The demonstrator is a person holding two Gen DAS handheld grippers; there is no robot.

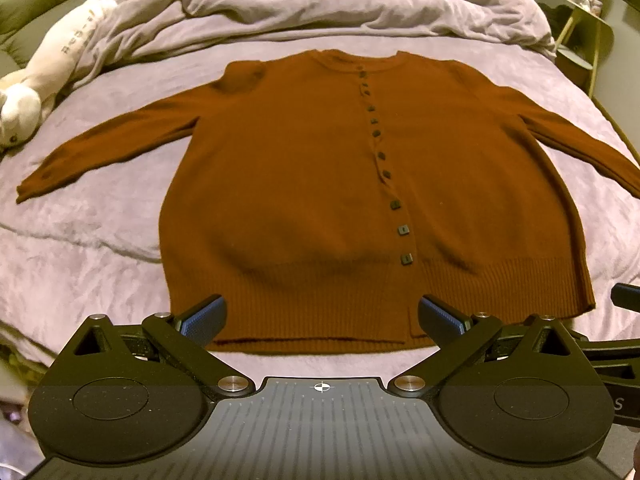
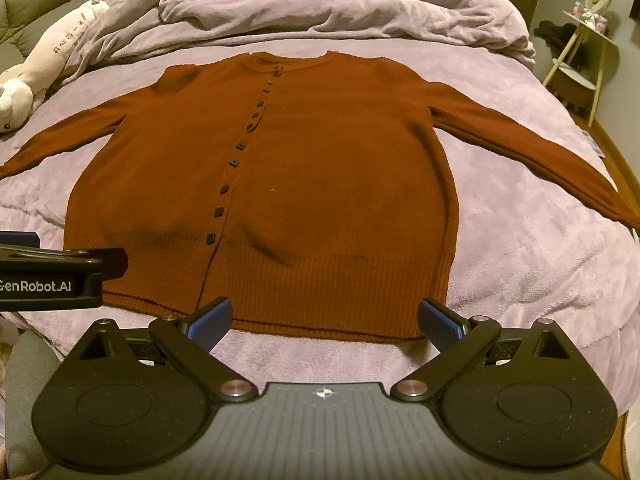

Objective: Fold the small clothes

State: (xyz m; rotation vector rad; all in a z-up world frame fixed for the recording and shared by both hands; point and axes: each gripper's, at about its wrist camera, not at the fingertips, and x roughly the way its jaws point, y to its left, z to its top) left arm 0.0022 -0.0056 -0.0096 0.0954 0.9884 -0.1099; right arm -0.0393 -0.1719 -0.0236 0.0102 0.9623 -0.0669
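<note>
One rust-brown knitted button-front cardigan (image 1: 320,184) lay flat, front up, on the lilac-blanketed bed (image 1: 100,240), sleeves spread, apparently laid out for folding. Two grippers hovered near its hem: left gripper (image 1: 322,320) and right gripper (image 2: 324,322), fingers spread wide, holding nothing. Folding not yet begun.

We see our left gripper (image 1: 322,318) as a matte black body with two round lobes behind blue, textured fingers (image 1: 204,320), silver screws at the linkage pivots and a white crosshair mark between them. Our right gripper (image 2: 325,322) matches; white "GenRobot.AI" lettering marks the left one's side.
</note>
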